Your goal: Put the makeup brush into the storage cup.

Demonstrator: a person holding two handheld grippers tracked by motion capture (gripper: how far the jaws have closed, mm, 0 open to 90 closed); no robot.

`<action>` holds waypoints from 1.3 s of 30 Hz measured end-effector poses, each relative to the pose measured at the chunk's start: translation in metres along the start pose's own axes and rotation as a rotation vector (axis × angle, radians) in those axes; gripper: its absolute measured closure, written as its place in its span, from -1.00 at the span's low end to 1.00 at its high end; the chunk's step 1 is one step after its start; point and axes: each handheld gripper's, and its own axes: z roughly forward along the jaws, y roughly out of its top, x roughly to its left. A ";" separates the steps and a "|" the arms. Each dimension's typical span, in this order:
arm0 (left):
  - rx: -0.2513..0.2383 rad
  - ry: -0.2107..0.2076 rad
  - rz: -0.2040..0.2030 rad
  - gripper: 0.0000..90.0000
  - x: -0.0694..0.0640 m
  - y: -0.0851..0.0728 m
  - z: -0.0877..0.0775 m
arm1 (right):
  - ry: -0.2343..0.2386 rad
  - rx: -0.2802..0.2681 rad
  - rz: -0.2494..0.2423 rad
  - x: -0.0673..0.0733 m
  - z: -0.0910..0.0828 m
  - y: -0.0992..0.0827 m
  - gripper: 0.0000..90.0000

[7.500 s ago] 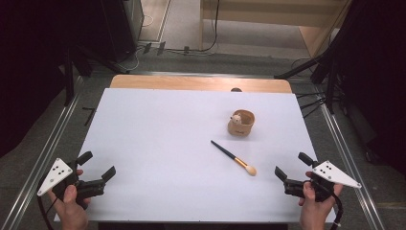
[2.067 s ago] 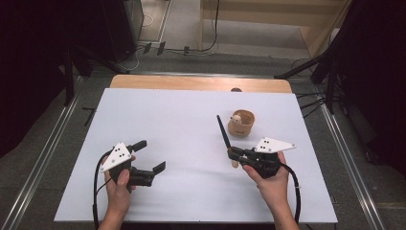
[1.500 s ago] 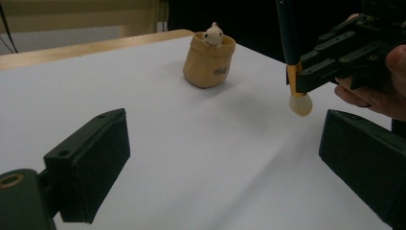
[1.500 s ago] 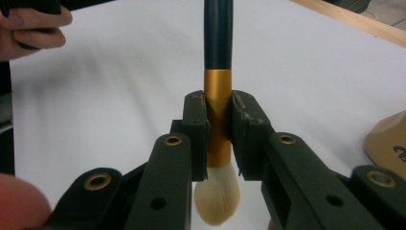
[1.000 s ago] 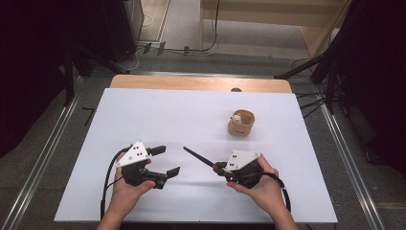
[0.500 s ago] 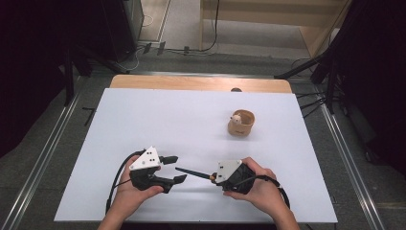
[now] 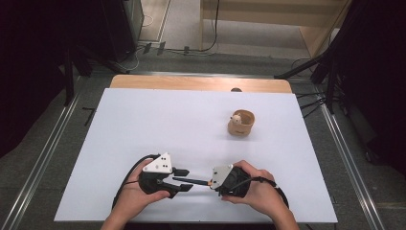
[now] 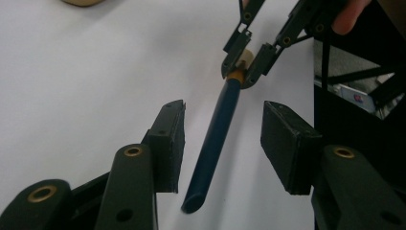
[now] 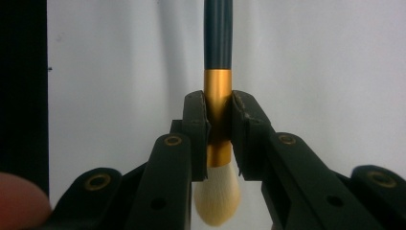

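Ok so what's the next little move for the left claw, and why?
Probably finish closing the left claw, whose jaws have just been closing. The brush handle lies between its pads untouched, while the right claw clamps the gold ferrule.

No readable text or labels anywhere

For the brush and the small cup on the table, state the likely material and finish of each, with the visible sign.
Brush: dark glossy handle, likely lacquered wood or plastic; shiny gold collar looks metal; pale soft bristles. Cup: tan, matte, perhaps wood or bamboo; too small to be sure.
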 end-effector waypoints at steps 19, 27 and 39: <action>0.090 -0.024 0.014 0.26 -0.005 0.000 0.023 | 0.028 0.023 -0.059 0.006 0.003 0.008 0.76; 0.082 -0.034 0.007 0.26 -0.004 -0.001 0.025 | 0.032 0.027 -0.064 0.007 0.005 0.009 0.76; 0.101 -0.019 0.028 0.35 -0.009 0.001 0.031 | 0.036 0.033 -0.069 0.007 0.006 0.010 0.76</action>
